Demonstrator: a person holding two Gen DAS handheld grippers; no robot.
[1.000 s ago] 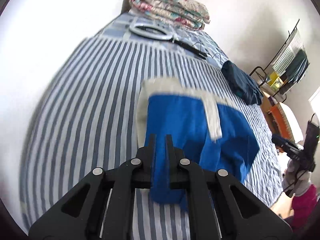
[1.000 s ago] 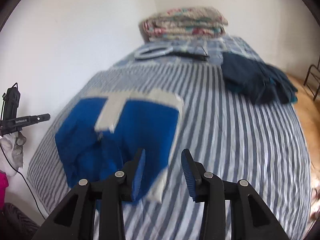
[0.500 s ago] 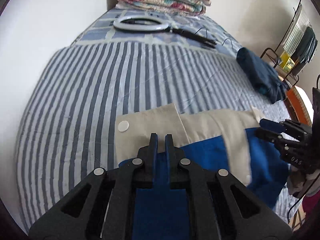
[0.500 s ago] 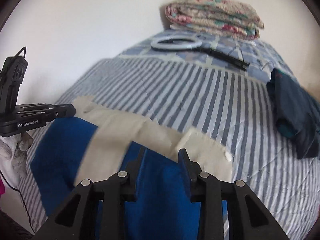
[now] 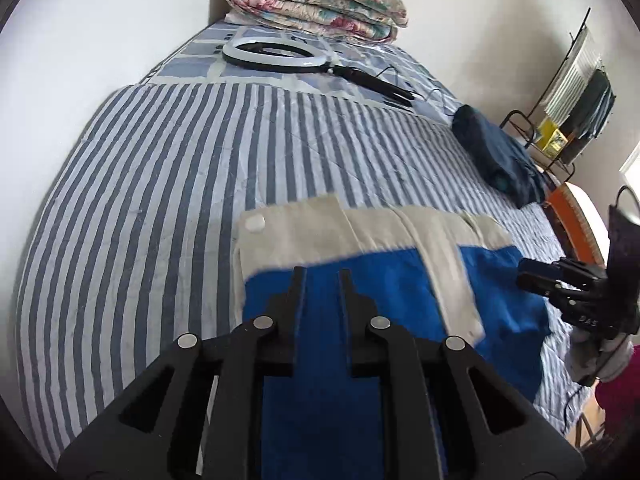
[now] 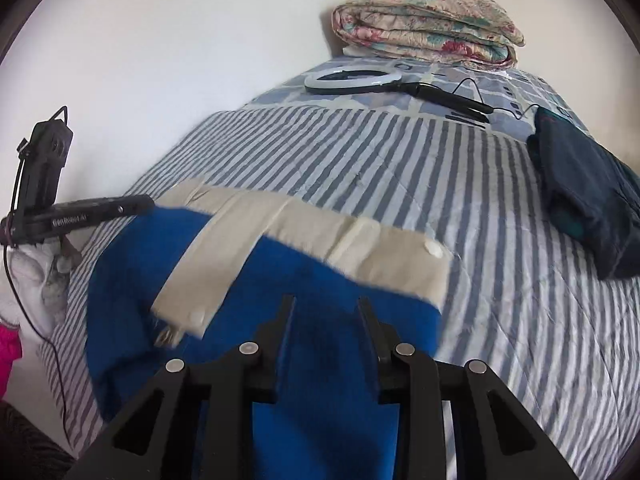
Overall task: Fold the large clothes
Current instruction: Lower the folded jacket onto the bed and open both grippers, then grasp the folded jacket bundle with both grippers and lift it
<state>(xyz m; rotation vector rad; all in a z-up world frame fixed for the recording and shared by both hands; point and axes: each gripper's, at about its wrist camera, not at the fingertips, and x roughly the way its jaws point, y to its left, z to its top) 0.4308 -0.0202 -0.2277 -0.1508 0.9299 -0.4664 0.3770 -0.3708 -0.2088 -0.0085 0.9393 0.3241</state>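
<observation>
Now both the left gripper [image 5: 322, 276] and right gripper [image 6: 326, 304] hover spread, gripping nothing, over the blue garment [image 5: 384, 292] whose beige band [image 5: 360, 228] lies just ahead on the striped bed [image 5: 160, 184].

Matte black plastic left gripper [image 5: 322, 276] and right gripper [image 6: 326, 304], each with two tapering fingers, triangular frame cut-outs and four round silver screws.

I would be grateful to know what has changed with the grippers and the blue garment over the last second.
The left gripper, shut on the blue garment a second ago, has opened and let it go. The garment, carried forward, now lies spread flat with its beige band across the far edge. The right gripper stayed open. The ring light, folded quilt and dark clothes pile did not move.
</observation>
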